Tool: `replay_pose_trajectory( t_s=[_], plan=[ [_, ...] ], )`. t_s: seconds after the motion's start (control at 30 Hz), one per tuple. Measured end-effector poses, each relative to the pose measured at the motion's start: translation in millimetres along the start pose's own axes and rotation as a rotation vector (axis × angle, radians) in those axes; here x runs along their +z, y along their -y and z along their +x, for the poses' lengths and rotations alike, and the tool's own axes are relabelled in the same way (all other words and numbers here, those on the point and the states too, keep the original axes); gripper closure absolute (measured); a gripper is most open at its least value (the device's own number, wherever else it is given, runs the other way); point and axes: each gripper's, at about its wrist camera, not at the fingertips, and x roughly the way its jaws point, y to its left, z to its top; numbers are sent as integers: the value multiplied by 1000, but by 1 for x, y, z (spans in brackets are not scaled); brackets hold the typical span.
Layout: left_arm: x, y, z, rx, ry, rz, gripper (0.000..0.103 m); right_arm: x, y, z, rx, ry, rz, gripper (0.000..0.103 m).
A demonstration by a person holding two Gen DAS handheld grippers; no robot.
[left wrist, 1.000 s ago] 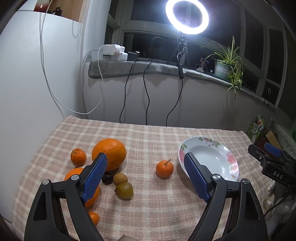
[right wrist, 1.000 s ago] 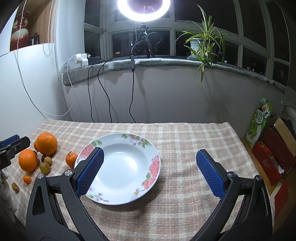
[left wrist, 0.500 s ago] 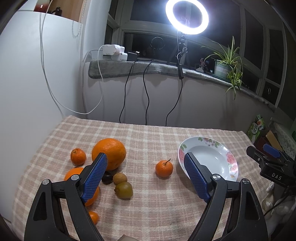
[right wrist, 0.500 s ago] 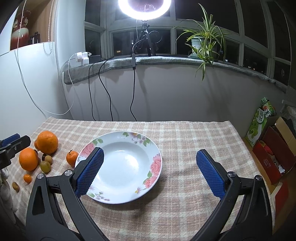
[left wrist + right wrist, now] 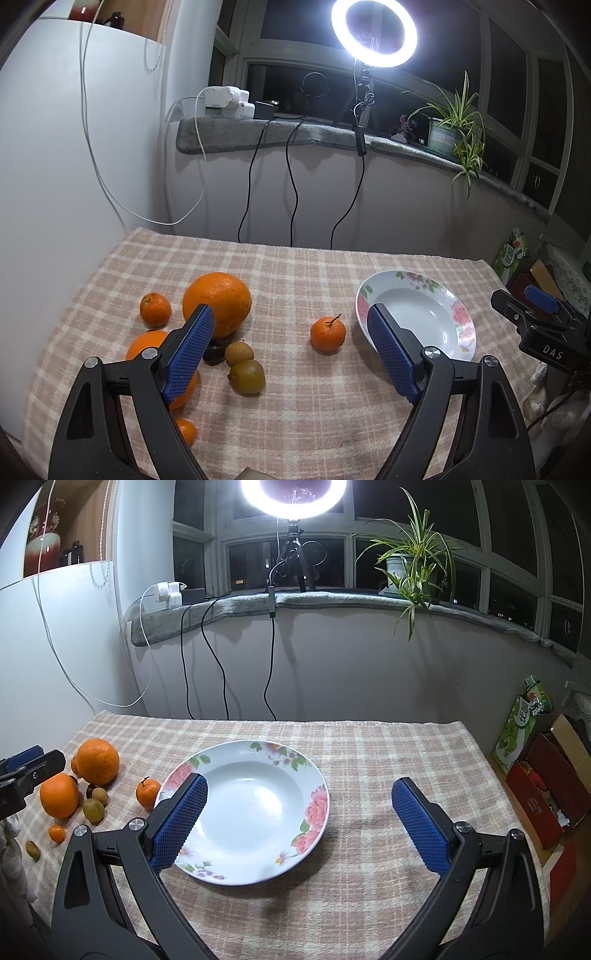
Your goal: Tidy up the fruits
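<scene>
Fruit lies loose on the left of a checked tablecloth (image 5: 295,266): a large orange (image 5: 217,303), a small mandarin (image 5: 155,309), another orange (image 5: 147,341) partly behind my left finger, a kiwi (image 5: 247,376), a brown longan-like fruit (image 5: 239,352) and a stemmed mandarin (image 5: 327,333) lying apart, near the plate. A white floral plate (image 5: 251,808) stands bare in the middle right. My left gripper (image 5: 291,347) hovers open above the fruit. Open as well, my right gripper (image 5: 299,819) hangs over the plate's near side.
A wall and a sill with cables, chargers, a ring light (image 5: 373,32) and a potted plant (image 5: 410,572) run behind the table. Boxes and a green bag (image 5: 521,723) stand beyond the right edge. A white cabinet (image 5: 55,166) borders the left.
The right gripper has drifted slightly, so the plate sits a little farther up in its view. Nothing was taken hold of; the fruit has not moved.
</scene>
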Motion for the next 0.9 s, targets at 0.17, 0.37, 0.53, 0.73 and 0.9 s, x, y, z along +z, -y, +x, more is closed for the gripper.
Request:
replay_pose_trajectory(
  t_s=[0.17, 0.37, 0.53, 0.73, 0.9],
  plan=[
    [0, 0, 1, -1, -1, 0, 18, -2, 0, -1, 2, -3, 3, 1],
    [0, 0, 0, 0, 0, 0, 18, -2, -2, 1, 1, -4, -4, 1],
    [0, 0, 1, -1, -1, -1, 18, -2, -3, 1, 2, -8, -3, 1],
    [-1, 0, 1, 0, -2, 0, 18, -2, -5, 3, 6, -13, -13, 1],
    [-2, -1, 1, 1, -1, -2, 18, -2, -6, 4, 12, -18, -20, 1]
  ],
)
